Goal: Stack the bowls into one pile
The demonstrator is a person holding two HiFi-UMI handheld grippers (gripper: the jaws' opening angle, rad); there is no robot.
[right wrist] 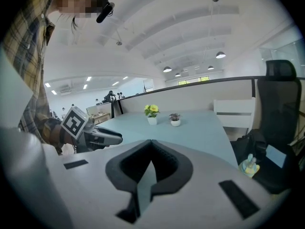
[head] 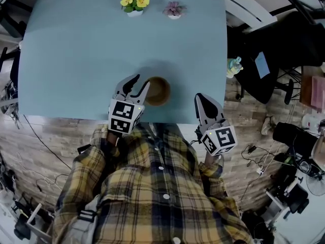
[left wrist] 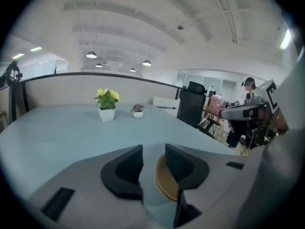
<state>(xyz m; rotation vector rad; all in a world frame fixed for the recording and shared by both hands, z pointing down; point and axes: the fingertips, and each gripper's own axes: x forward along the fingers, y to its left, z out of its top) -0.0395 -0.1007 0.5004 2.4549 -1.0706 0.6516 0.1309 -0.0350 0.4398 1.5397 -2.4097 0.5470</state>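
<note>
Hovering over the near edge of the bench (head: 76, 55), my left tool (head: 141, 83) stands released, jaws apart, with the rim of the brown bowl (head: 158, 90) showing in the gap. The bowl sits upright on the bench just ahead of me; I cannot tell how many are nested in it. My right tool (head: 199, 96) is clenched on nothing, to the bowl's right and clear of it. Two small potted plants, yellow (head: 134, 2) and purple (head: 174, 9), stand at the far edge.
</note>
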